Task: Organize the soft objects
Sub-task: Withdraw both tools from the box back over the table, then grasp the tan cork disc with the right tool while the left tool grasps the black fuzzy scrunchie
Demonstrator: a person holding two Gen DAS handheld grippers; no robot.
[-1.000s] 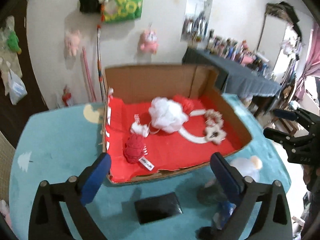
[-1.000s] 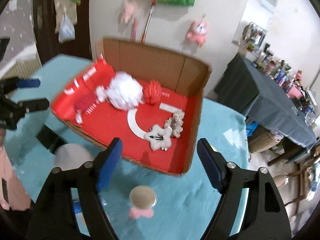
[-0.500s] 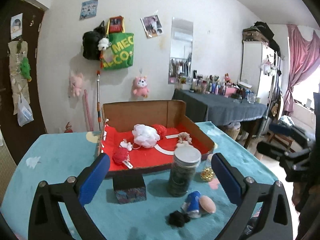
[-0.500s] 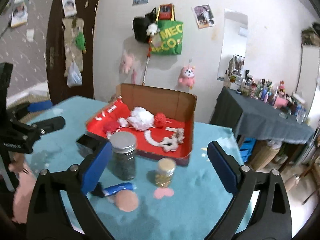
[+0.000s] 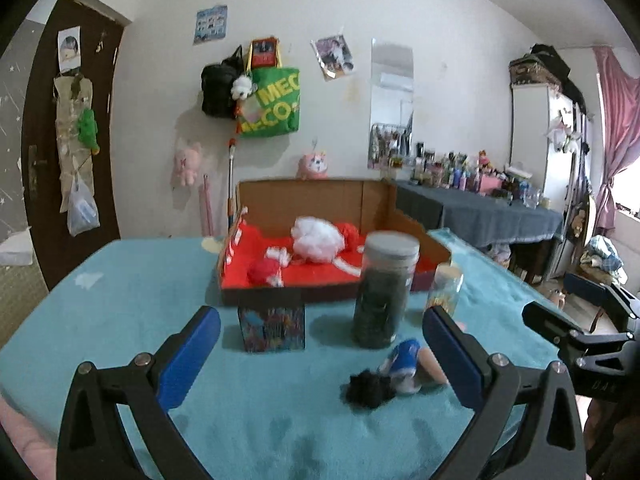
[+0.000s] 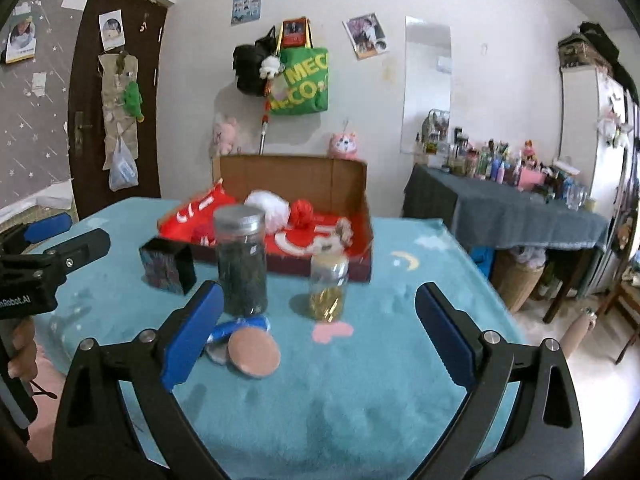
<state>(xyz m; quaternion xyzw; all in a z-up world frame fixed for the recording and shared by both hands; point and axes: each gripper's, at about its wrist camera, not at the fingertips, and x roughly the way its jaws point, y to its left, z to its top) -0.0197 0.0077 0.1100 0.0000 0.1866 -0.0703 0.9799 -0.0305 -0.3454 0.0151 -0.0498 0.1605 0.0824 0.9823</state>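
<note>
Soft things lie nearest us on the teal blanket (image 6: 360,400): a peach puff (image 6: 253,353) just ahead of our right gripper (image 6: 316,330), beside its left finger. Our left gripper (image 5: 320,350) faces the black pom (image 5: 370,389). Both spread wide, empty. Beyond stand jars, then the box (image 6: 340,184).

Left hand-held gripper (image 5: 320,354): black angular frame, two blue padded fingers (image 5: 188,356), a silver screw head at each finger joint. Seen at left edge of right wrist view: white lettering "nRobot.AI" on black body.

Right hand-held gripper (image 6: 316,334): same black frame, blue finger pads (image 6: 444,336), silver screws.

Person's left hand (image 6: 22,350): bare skin, fingers wrapped round the grip, lower left of frame.
</note>
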